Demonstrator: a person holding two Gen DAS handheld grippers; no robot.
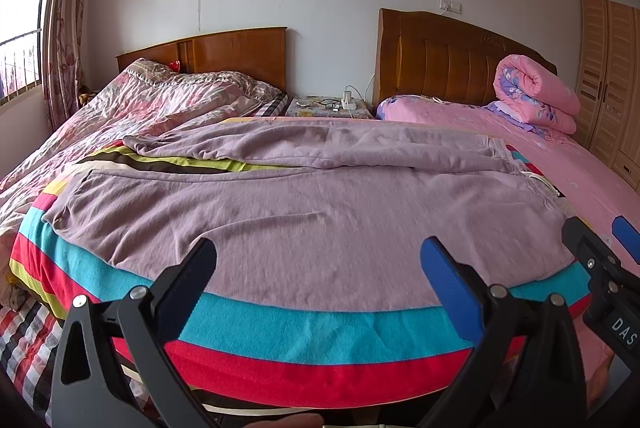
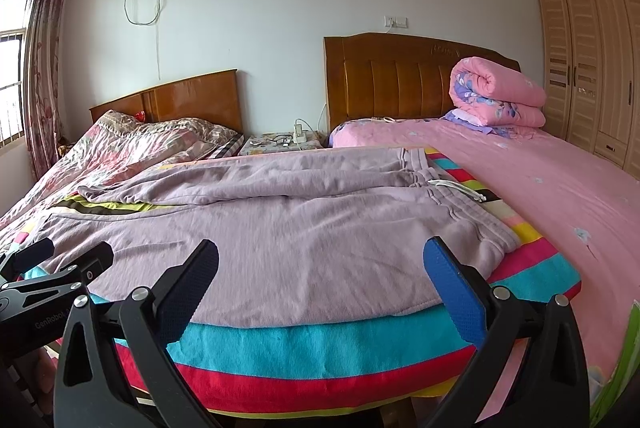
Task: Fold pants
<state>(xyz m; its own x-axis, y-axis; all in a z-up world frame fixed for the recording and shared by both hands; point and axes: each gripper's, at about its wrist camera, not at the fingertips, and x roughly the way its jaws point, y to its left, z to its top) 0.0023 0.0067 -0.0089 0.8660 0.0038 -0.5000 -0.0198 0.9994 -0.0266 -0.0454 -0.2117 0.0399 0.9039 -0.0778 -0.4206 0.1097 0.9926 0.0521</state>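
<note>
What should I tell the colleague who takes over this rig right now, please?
Left gripper: open, empty, hovering at the near edge of the pants.
Right gripper: open, empty, beside it, nearer the waistband.
The lilac pants lie spread out on the striped blanket, waistband to the right, legs to the left, the far leg rumpled.
Done: laid out only. Left: every fold.

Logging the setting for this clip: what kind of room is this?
A home bedroom, most likely. Two beds with wooden headboards stand side by side with a nightstand between them, a wardrobe is against the wall, and the pants lie spread on a striped blanket.
</note>
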